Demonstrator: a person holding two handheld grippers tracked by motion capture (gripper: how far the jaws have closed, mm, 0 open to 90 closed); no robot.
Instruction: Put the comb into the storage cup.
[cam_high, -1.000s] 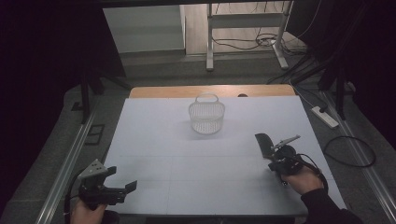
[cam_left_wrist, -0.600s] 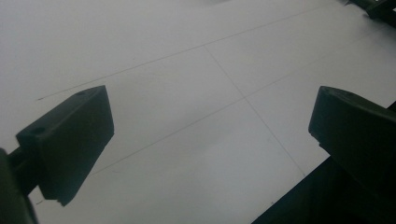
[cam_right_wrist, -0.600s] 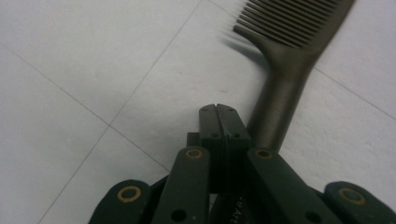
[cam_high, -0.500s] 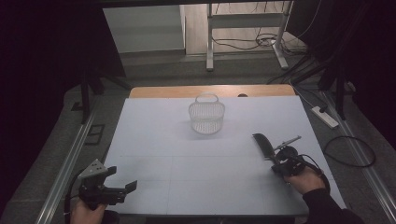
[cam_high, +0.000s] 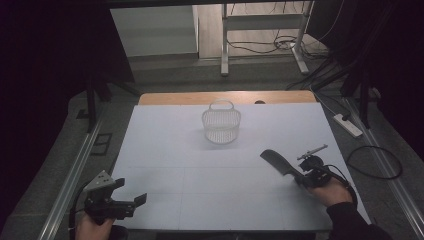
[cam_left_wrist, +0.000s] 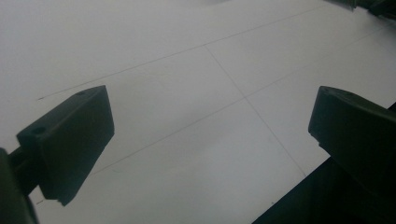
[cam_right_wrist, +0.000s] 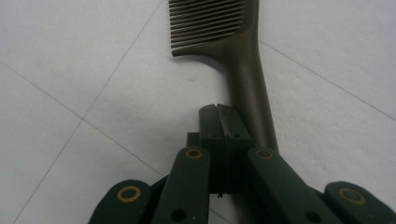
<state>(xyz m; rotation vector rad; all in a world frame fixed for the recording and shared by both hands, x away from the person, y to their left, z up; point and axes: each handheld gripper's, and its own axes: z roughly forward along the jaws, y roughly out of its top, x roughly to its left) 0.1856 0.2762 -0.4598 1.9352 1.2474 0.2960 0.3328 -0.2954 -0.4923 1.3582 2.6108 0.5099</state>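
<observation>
Comb beside pressed-together jaws, basket far off

From the high view, the right gripper (cam_high: 300, 177) sits at about four o'clock on the white table (cam_high: 165, 150) with a dark comb (cam_high: 276, 162) reaching toward ten o'clock; the basket (cam_high: 221, 125) stands well apart near twelve, and the left gripper (cam_high: 131, 202) rests at seven o'clock. In the left gripper view its jaws stand wide apart over bare table, holding nothing. In the right gripper view the jaws are pressed together, and the comb's handle (cam_right_wrist: 252, 100) runs just beside them at one o'clock rather than between them. I judge the comb could be pushed or spun away, not lifted.
</observation>
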